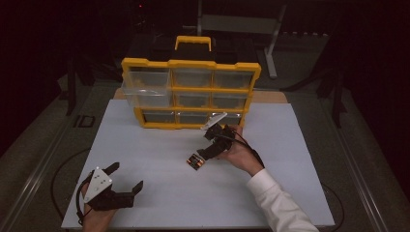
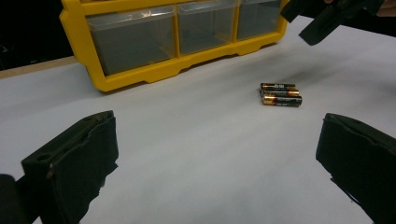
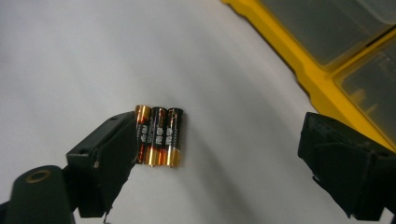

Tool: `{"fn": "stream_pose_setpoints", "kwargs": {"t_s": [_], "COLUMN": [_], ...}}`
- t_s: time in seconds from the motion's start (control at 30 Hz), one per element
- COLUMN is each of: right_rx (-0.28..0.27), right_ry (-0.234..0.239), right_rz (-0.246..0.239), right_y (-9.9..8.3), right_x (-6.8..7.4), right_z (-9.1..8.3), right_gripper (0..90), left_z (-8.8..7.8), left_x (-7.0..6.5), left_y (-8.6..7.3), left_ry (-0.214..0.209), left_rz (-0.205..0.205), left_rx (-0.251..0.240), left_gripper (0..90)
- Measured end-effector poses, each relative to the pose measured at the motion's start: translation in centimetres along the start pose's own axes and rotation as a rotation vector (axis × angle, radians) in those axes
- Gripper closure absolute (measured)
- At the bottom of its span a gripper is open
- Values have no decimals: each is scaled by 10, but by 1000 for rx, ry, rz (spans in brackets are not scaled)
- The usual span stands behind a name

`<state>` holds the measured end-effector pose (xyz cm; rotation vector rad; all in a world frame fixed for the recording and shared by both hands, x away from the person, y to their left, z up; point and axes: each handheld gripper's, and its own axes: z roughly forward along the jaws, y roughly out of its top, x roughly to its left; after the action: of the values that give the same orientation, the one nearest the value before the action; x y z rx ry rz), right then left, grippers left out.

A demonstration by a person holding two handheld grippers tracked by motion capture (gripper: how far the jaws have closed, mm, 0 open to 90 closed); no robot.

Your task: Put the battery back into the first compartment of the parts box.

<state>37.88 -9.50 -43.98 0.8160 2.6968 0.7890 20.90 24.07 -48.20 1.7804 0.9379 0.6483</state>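
Dark shadow hid almost everything beyond the table [image 1: 145,145], so I could not make out the room behind the yellow organizer [image 1: 191,92]. This organizer was of hard plastic with a handle on top and nine clear drawers in three rows of three; what lay inside them was too dim to tell. The top left drawer [image 1: 145,87] stood out further than the others. In my right gripper view only a corner of the organizer was seen, cut off by the edge. The table had a smooth, pale, matte surface. On it lay three batteries [image 3: 158,136], small cylinders in black and copper, side by side and touching each other, near the front of the organizer. My right gripper [image 1: 212,142] was above them with its jaws spread wide, and one jaw covered a part of the nearest battery in that view; whether it touched it, I cannot tell. My left gripper [image 1: 126,177] was well apart, at the near left of the table, its two black blocky jaws also spread and holding nothing.
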Motion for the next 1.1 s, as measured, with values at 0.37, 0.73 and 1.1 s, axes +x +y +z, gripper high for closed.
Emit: {"fn": "stream_pose_setpoints", "kwargs": {"t_s": [0.37,0.73,1.1], "right_rx": [111,200,245], "right_ry": [26,61,122], "right_rz": [-49,-66,-78], "right_y": [14,14,13], "right_x": [2,2,6], "right_z": [16,36,48], "right_gripper": [141,199,509], "left_z": [0,0,0], "left_x": [1,0,0], "left_y": [0,-1,-1], "left_ry": [-1,-4,-5], "left_rz": [-3,-3,-4], "left_rx": [-1,4,5], "left_gripper": [0,0,0]}}
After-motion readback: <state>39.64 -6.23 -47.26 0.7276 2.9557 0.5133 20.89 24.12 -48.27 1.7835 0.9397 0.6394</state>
